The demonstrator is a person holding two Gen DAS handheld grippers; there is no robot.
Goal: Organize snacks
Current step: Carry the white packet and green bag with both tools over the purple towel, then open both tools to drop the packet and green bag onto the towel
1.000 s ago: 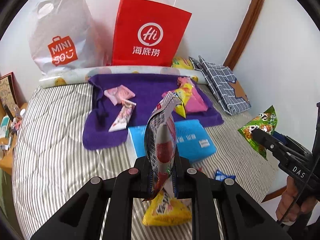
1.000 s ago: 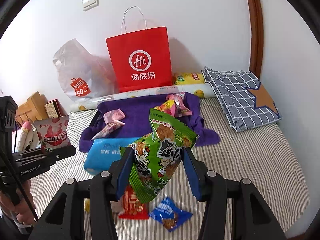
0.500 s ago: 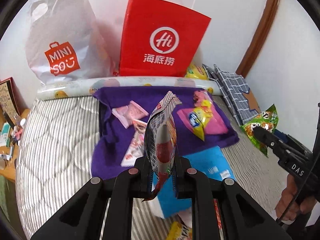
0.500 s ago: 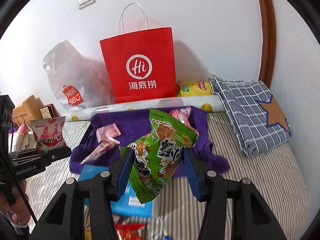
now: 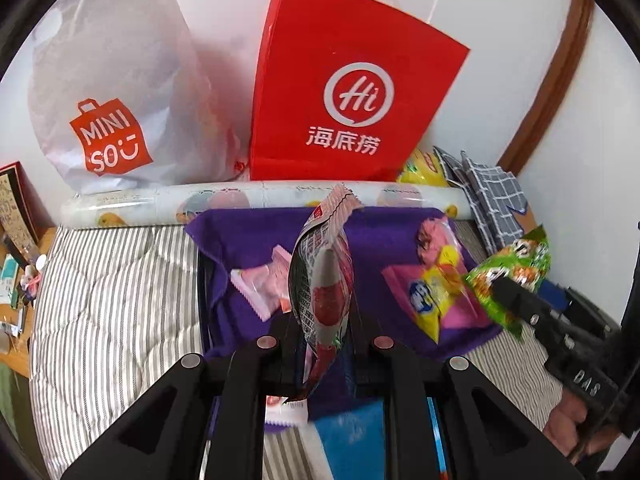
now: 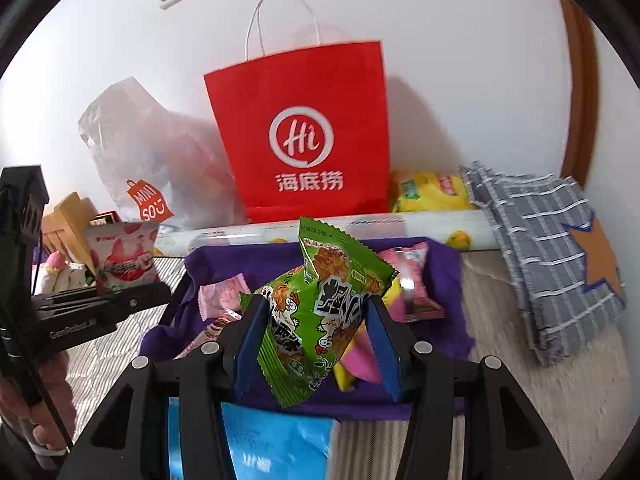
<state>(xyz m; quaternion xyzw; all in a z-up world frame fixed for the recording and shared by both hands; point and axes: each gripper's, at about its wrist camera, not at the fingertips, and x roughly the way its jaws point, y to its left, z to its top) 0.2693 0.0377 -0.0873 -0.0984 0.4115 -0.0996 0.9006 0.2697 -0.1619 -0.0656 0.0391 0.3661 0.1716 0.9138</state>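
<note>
A red-and-white snack packet (image 5: 324, 292) is clamped upright in the left hand-held gripper (image 5: 322, 344), above the purple cloth (image 5: 256, 240) on the striped bed (image 5: 108, 296). A green snack bag (image 6: 324, 312) is gripped between the blue pads of the right hand-held gripper (image 6: 316, 340), over the same cloth.

Two shopping bags (image 6: 304, 128), two grippers (image 6: 316, 332)

red-and-white snack packet (image 5: 322, 280): upright, edge-on, clamped above purple cloth (image 5: 248, 232) | green snack packet (image 6: 324, 308): tilted, clamped | pink packets (image 5: 260, 284): flat on cloth
</note>
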